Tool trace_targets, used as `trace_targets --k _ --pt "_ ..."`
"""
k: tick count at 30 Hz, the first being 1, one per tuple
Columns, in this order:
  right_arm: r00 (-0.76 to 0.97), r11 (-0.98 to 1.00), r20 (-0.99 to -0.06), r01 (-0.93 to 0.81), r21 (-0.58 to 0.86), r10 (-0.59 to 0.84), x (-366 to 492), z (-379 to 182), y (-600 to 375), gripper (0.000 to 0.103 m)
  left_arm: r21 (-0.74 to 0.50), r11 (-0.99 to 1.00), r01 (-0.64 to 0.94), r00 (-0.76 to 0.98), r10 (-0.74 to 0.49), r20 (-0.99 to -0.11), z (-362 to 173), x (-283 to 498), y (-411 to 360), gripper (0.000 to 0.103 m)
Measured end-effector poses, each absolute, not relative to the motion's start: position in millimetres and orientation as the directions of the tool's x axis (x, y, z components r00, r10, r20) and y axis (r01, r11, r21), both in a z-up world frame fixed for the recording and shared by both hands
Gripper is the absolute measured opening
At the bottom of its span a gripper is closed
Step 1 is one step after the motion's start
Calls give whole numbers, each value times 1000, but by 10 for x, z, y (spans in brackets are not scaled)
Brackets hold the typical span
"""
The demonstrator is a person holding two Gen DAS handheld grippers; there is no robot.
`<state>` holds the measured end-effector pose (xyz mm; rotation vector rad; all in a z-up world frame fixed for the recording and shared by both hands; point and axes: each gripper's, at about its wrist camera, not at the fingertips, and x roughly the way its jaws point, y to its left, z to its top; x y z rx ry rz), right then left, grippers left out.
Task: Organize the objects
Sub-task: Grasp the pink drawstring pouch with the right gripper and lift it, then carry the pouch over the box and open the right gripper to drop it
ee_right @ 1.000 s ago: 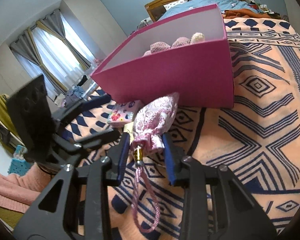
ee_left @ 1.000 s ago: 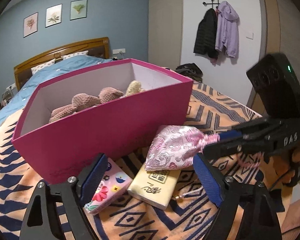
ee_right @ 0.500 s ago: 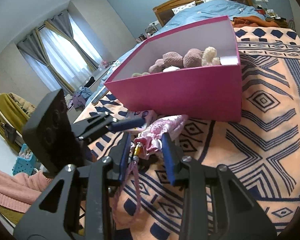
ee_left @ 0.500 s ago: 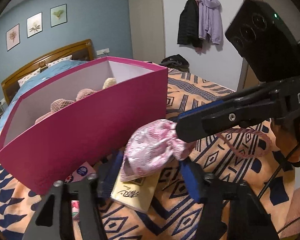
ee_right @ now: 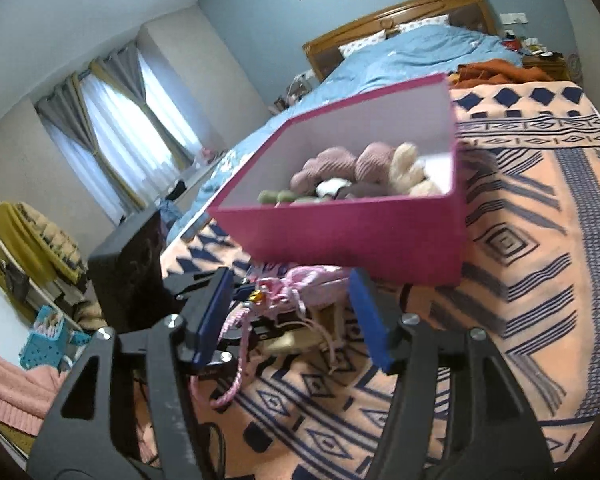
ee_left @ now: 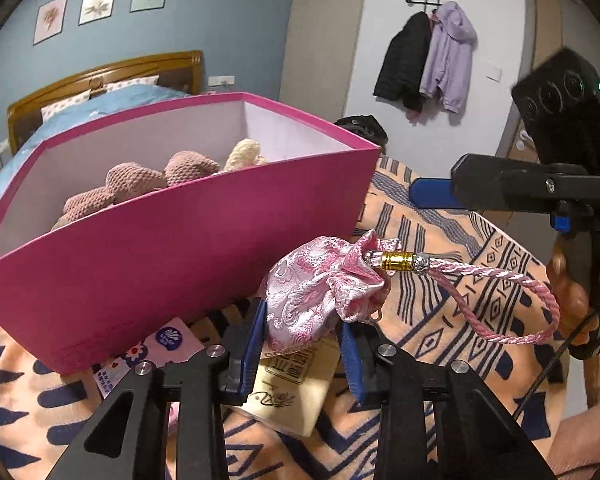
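The pink brocade pouch (ee_left: 314,292), a soft drawstring bag of glossy silk-like cloth woven with pale swirls, sits pinched at its lower body between the blue pads of the left gripper (ee_left: 302,344), whose jaws have just been closing onto it; its gathered neck ruffles out to the right, capped by a gold and silver metal bead (ee_left: 398,261), from which a twisted pink cord loop (ee_left: 512,308) hangs free. The pouch is held just above a flat cream rectangular packet (ee_left: 296,392) printed with brown characters, which lies on the blanket (ee_left: 440,240), a peach cloth with navy geometric lines and diamonds. Left of the packet a small glossy pack with flower prints (ee_left: 160,348) pokes out from under the pink box (ee_left: 172,248); that box is stiff card, magenta outside and pale inside, straight-walled and open-topped, holding knitted plush shapes (ee_left: 148,180) in brown and cream. The right gripper (ee_right: 294,314) has just been opening; its blue pads stand well apart with nothing pressed between them, the pouch lying beyond them in its own view, somewhat blurred; in the left view it hovers to the right of the pouch. Behind stand a wooden headboard (ee_left: 104,76) and two jackets (ee_left: 428,60) hanging on a wall hook.
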<state>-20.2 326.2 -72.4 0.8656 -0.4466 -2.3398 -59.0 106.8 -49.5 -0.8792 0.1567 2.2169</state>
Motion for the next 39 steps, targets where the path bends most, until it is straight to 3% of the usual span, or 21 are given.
trace_targets --k 9,21,23,26,39 --pt "-589 -817 -567 439 375 -577 -283 -951 3072 62 -281 -732 -621 -454 628 -632 -536 -817 885 35" --pt "-620 -818 -557 531 222 -553 -434 -931 2503 61 -228 -723 -652 -457 614 -644 -537 -716 927 34" --pt "-615 -811 -552 539 228 -563 -460 -926 2488 52 -213 -720 -661 -461 613 -641 -516 -683 940 32" --pt "-617 -809 -543 539 235 -570 -447 -899 2503 47 -212 -712 -670 -460 622 -634 -478 -659 937 31" --pt "-608 -768 -469 521 373 -641 -363 -470 2821 45 -247 -649 -720 -443 703 -556 -71 -542 980 31"
